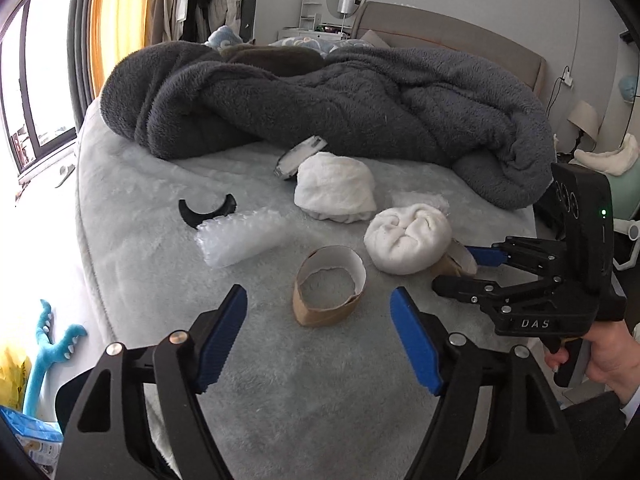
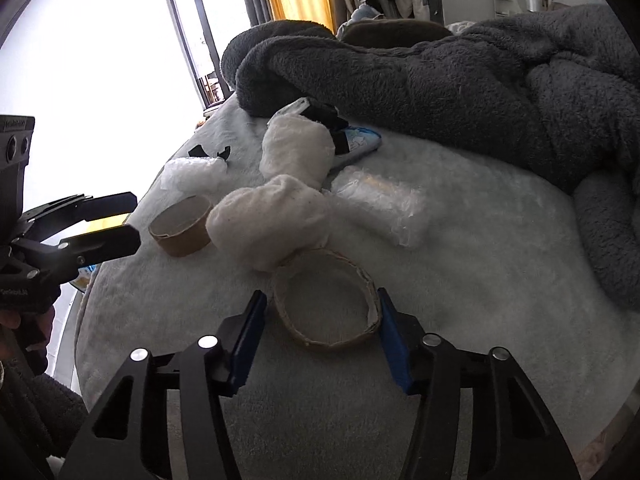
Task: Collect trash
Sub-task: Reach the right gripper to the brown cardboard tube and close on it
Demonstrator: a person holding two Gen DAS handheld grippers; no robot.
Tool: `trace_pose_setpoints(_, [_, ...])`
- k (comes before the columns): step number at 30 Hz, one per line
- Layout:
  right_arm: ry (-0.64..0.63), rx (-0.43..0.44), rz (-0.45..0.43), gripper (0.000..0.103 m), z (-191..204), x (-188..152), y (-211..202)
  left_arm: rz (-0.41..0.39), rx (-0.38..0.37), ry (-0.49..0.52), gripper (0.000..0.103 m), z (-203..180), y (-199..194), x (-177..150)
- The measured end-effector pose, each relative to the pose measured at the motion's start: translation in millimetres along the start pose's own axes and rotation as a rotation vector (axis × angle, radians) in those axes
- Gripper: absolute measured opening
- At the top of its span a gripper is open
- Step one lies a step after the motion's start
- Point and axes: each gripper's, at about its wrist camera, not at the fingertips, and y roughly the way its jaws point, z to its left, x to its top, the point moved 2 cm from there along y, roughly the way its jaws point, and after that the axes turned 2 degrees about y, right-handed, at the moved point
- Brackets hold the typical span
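My right claw (image 2: pixel 322 312) straddles a torn cardboard tape ring (image 2: pixel 328 304) low centre of the right view. The right pad sits against its rim, the left one just beside it; I can't tell if it's pinched yet. My left claw (image 1: pixel 318 334) is open, nothing between the pads, and a second cardboard ring (image 1: pixel 329 290) lies just ahead, centre-low in the left view. Both rings lie flat on the pale bed cover (image 1: pixel 132 216).

Other trash sits mid-frame: two white wads (image 1: pixel 406 240), bubble wrap (image 1: pixel 236 236) and a black plastic arc (image 1: pixel 206 212); the grey blanket (image 1: pixel 340 100) lies behind.

For the right, I'd squeeze gently, since the thin wall will likely fold, and lift clear of the wad touching its far rim. For the left, I'd push further forward so the pads bracket the ring wall before closing.
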Motion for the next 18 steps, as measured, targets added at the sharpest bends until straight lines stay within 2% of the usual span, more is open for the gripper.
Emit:
trace_pose_setpoints(4, [0.003,0.013,0.003,0.048,-2.5,-0.4,0.5,0.019,-0.016,-0.021,0.075,-0.8,12.6,0.0])
trace_pose_setpoints(8, [-0.007,0.007,0.000,0.048,-4.4,-1.1,-5.2,0.032,-0.013,-0.026,0.071,-3.6,21.4,0.2])
trace_pose_setpoints(15, [0.033,-0.043,-0.040,0.048,-19.0,5.4,-20.2,0.068,0.016,-0.060,0.050,-5.4,35.6,1.0])
trace_pose_setpoints(18, [0.062,-0.035,-0.077,0.048,-23.2,11.6,-28.7,0.058,0.019,-0.070,0.049,-4.6,33.3,0.7])
